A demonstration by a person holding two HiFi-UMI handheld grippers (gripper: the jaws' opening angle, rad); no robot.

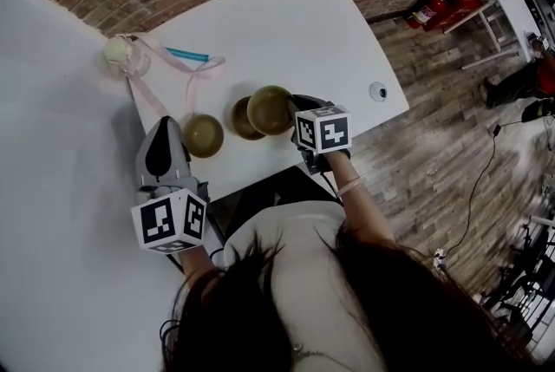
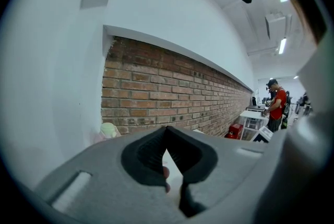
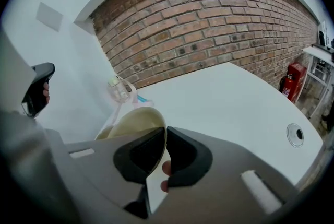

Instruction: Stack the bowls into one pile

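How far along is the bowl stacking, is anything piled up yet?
Done: no finished pile shows. In hand: the right gripper is shut on the rim of the held bowl, above the second bowl; whether they touch is unclear. Left: the third bowl sits alone on the table and must join them. The left gripper is shut, empty, raised.

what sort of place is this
Probably a lab or workshop, not a home: a white table by a bare brick wall, a red fire extinguisher on the floor, and another person standing at a bench farther off.
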